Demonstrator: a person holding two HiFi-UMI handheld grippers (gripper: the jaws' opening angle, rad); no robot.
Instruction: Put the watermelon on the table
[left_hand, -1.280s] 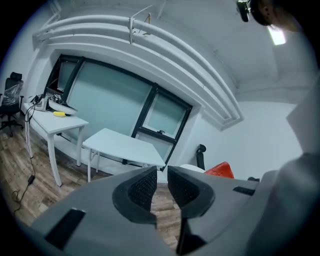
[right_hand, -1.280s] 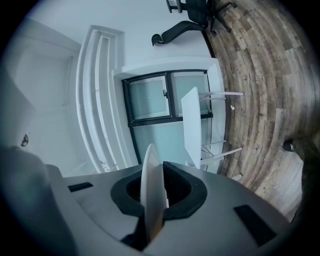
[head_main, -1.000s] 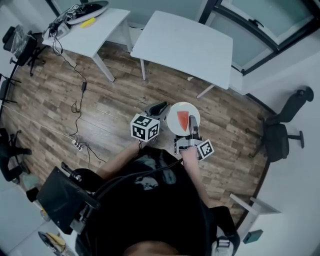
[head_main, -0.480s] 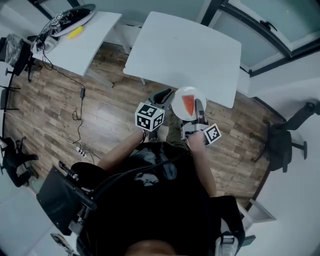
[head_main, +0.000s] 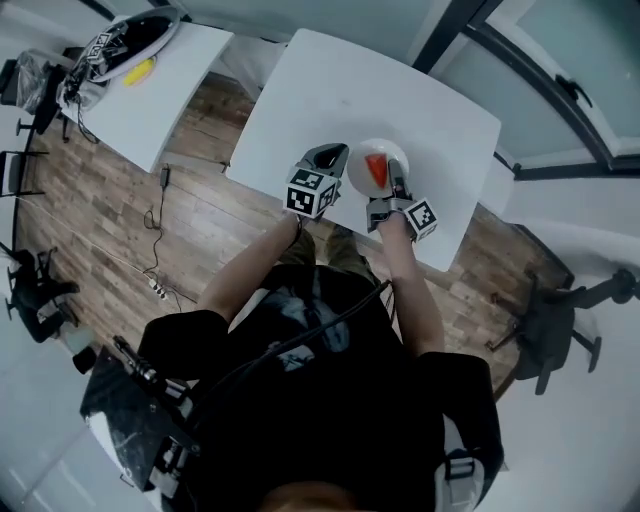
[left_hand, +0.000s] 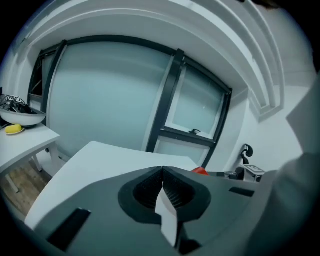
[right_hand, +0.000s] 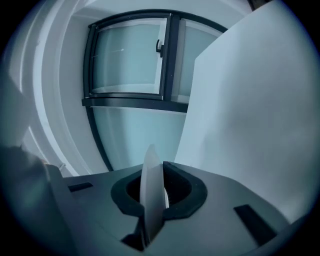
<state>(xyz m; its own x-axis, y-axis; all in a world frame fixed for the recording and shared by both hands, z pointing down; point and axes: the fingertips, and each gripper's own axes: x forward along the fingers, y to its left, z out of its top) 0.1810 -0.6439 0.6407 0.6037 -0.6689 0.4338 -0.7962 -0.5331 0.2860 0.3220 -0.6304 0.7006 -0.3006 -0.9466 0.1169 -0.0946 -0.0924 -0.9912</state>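
A red watermelon slice (head_main: 376, 168) lies on a small white plate (head_main: 384, 152). My right gripper (head_main: 397, 185) is shut on the plate's near rim and holds it over the white table (head_main: 340, 90), near the front edge. In the right gripper view the plate rim (right_hand: 151, 190) stands edge-on between the jaws. My left gripper (head_main: 330, 157) hovers just left of the plate with its jaw tips together. In the left gripper view the left gripper (left_hand: 162, 172) points across the table (left_hand: 100, 160), and the watermelon (left_hand: 200, 171) peeks over its right jaw. A thin white strip low between the jaws is unclear.
A second white table (head_main: 170, 85) stands to the left with a bowl of items and a yellow object (head_main: 140, 72). Cables and a power strip (head_main: 155, 288) lie on the wooden floor. An office chair (head_main: 545, 320) is at the right. Windows run behind the table.
The person has walked up to the table. Both grippers and the plate with the watermelon were over the floor and are now over the tabletop.
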